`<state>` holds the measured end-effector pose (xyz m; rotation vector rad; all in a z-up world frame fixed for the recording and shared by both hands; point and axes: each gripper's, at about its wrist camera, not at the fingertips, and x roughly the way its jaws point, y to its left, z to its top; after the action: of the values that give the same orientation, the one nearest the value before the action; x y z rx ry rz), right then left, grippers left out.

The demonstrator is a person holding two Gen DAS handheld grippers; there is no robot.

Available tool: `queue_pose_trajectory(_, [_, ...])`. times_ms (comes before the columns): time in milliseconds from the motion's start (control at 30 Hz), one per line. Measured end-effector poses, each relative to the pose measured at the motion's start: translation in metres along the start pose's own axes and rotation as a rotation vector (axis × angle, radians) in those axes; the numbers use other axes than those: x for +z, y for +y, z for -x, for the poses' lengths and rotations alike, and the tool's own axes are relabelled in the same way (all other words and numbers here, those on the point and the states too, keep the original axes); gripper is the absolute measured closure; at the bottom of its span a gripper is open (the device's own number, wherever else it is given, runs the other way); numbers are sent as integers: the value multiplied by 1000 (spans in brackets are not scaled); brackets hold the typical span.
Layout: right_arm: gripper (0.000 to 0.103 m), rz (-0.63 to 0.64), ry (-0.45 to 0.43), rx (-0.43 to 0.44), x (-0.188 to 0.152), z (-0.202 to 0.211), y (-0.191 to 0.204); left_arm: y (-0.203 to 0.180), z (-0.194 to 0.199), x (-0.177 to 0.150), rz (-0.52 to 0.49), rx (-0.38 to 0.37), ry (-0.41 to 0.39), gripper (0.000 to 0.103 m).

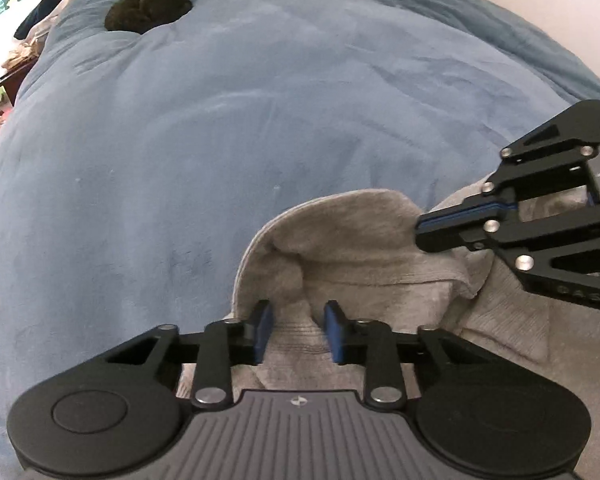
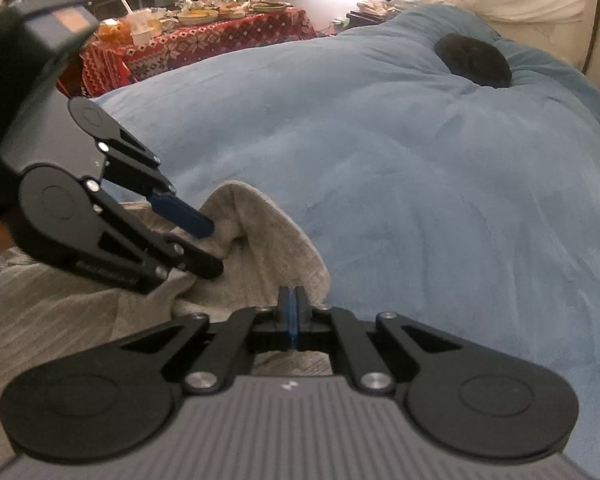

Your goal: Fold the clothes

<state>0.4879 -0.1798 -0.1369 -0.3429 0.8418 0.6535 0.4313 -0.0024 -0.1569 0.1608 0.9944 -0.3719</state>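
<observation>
Both my grippers at the grey knit garment on the blue bed.

My left gripper (image 1: 299, 330) has fingers apart, straddling a ridge of the soft grey knit garment (image 1: 340, 236). My right gripper (image 2: 292, 312) has fingers pressed together; cloth between them, cannot tell. Garment lies bunched on the blue fleece blanket (image 1: 220, 120); a dark round fuzzy lump (image 1: 148, 9) sits well apart.

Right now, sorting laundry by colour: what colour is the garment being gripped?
Light grey garment, clearest in the left wrist view.

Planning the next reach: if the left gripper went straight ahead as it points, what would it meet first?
Probably the raised fold of the gray garment just beyond the open left gripper; past it lies the blue blanket.
</observation>
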Motion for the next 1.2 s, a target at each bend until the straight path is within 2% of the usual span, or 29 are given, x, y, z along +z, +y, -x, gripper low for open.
queue_pose_trajectory(67, [88,24,-12,2,-1,-1,4,-1,-1,1,-1,7,6,74])
queue_pose_trajectory(100, [83,38,-12,6,-2,-1,7,-2,-1,1,-2,10,10,67])
queue_pose_trajectory(167, [82,65,1,-2,-2,-6,12,-3,-2,2,-3,16,16,56])
queue_pose_trajectory(367, [83,116,69,-47,-1,-29,19,-9,-10,2,-10,27,39,56])
queue_pose_trajectory(400, [84,118,74,-51,-1,-31,20,-11,-13,1,-22,37,44,57])
queue_pose_trajectory(433, [90,130,80,-60,-3,-34,22,-11,-15,-1,-28,52,48,62])
queue_pose_trajectory(467, [97,149,85,-70,-4,-35,24,-11,-17,-3,-32,69,51,84])
queue_pose_trajectory(500, [101,155,87,-71,-6,-33,25,-11,-18,-6,-36,86,55,95])
queue_pose_trajectory(600, [103,128,75,-50,-9,-22,25,5,0,-11,31,42,29,96])
queue_pose_trajectory(700, [103,81,33,-31,-11,3,18,20,32,-18,55,-9,-8,96])
queue_pose_trajectory(900, [103,-46,-43,57,-14,45,3,22,68,-33,38,-19,-58,96])
queue_pose_trajectory(1000, [96,1,-123,106,-8,57,24,22,86,-41,28,-23,-83,96])
queue_pose_trajectory(1067, [87,50,-131,108,-1,55,40,22,98,-45,21,-25,-99,96])
queue_pose_trajectory(1200, [86,93,-104,132,16,37,54,16,109,-55,3,-5,-124,96])
